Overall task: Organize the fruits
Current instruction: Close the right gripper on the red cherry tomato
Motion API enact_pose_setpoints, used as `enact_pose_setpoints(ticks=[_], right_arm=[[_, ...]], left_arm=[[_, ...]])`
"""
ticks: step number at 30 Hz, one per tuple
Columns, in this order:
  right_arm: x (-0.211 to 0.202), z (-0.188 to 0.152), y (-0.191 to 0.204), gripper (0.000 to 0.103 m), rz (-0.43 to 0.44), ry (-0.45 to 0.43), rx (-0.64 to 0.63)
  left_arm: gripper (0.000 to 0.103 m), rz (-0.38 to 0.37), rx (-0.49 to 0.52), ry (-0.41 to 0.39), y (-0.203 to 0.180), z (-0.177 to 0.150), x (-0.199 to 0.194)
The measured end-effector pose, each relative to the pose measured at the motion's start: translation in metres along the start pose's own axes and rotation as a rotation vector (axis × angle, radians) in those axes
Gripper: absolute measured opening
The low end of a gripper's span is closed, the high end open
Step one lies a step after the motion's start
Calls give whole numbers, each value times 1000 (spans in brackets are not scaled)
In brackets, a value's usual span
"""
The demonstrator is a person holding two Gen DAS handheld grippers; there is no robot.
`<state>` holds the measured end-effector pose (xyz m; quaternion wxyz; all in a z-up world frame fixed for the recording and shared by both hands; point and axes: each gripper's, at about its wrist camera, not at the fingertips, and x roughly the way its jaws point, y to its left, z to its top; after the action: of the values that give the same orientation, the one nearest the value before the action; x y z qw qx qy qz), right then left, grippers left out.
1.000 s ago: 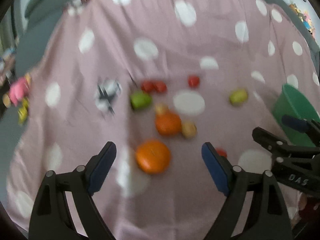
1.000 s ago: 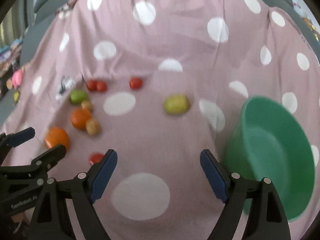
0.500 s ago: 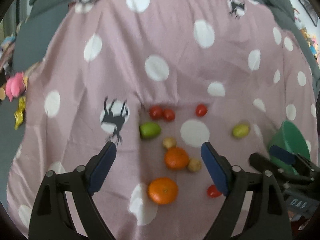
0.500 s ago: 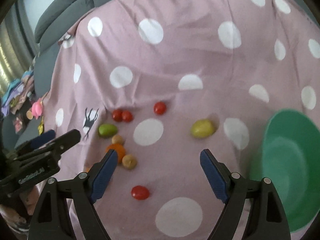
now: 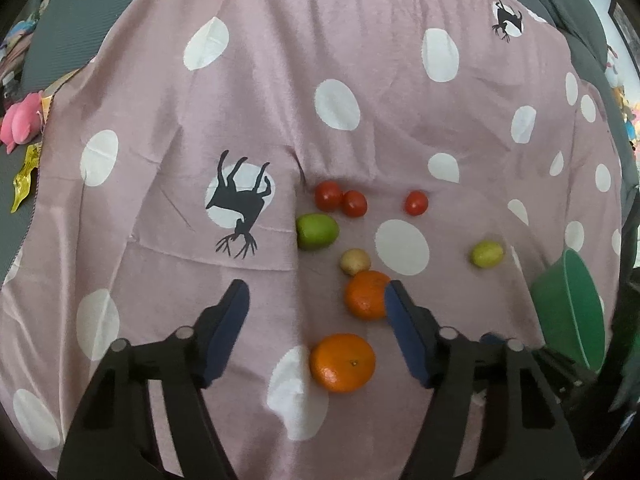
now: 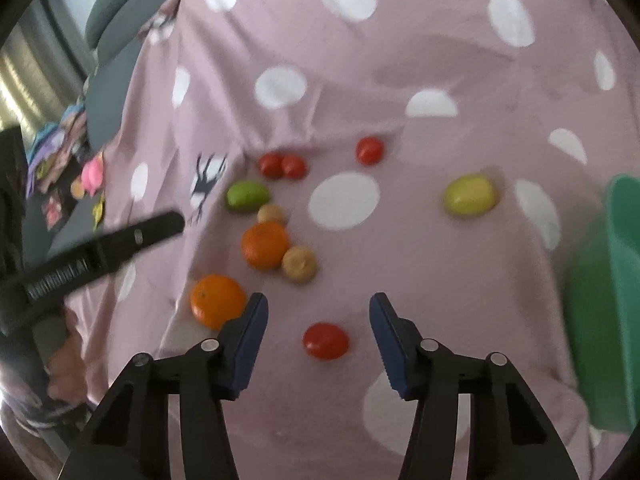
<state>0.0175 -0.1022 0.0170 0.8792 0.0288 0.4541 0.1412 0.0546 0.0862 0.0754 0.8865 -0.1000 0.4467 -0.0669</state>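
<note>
Fruits are lying scattered across the pink polka-dot cloth (image 5: 248, 120), and I am looking first through the left wrist view. My left gripper (image 5: 316, 300) is hanging over the cloth at lower centre; its jaws have just been closing, yet they are standing apart with nothing pressed between the pads. One orange (image 5: 342, 362) is sitting low in the gap between the fingers, untouched, and a second orange (image 5: 366, 295) is showing just beside the right finger, partly hidden by it. Above those I am seeing a small tan fruit (image 5: 355, 261), a green fruit (image 5: 317, 231), two red tomatoes touching each other (image 5: 340, 199) and a lone tomato (image 5: 416, 202) farther right. A yellow-green fruit (image 5: 486, 254) is resting at right of centre, and the green bowl (image 5: 568, 312) is tilting at the right edge.

Moving to the right wrist view, my right gripper (image 6: 318, 312) is likewise unclenched after narrowing, and a red tomato (image 6: 325, 341) is lying between its fingers without contact. Both oranges and another tan fruit (image 6: 299, 264) are sitting up and left of it, the yellow-green fruit at upper right, the bowl at far right. The other gripper is crossing the left edge, blurred.
</note>
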Motion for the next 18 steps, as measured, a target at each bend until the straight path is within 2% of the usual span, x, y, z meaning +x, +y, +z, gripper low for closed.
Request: enact_pose_setpoints(ticks=[3,7,9,13,15,18], right_arm=[[10,-4,5,55,-50,41,-21],[17,-9,10,54,-65,67,-49],[19,-11,12,46,-82,76,-62],[26,-15,18,31,-126,86,-103],[24,-15,18,31,-124,83,-103],[21,-12,13,30,-102,81,-83]], left_arm=[[62,-8,-4,4,2,1,0],[59,-20,-21,3,7,3,1],[58,-25,-34,6,10,4,2],[50,-52,-54,16,12,9,4],[50,-76,-58,20,11,12,4],[49,-58,-33,21,5,19,8]])
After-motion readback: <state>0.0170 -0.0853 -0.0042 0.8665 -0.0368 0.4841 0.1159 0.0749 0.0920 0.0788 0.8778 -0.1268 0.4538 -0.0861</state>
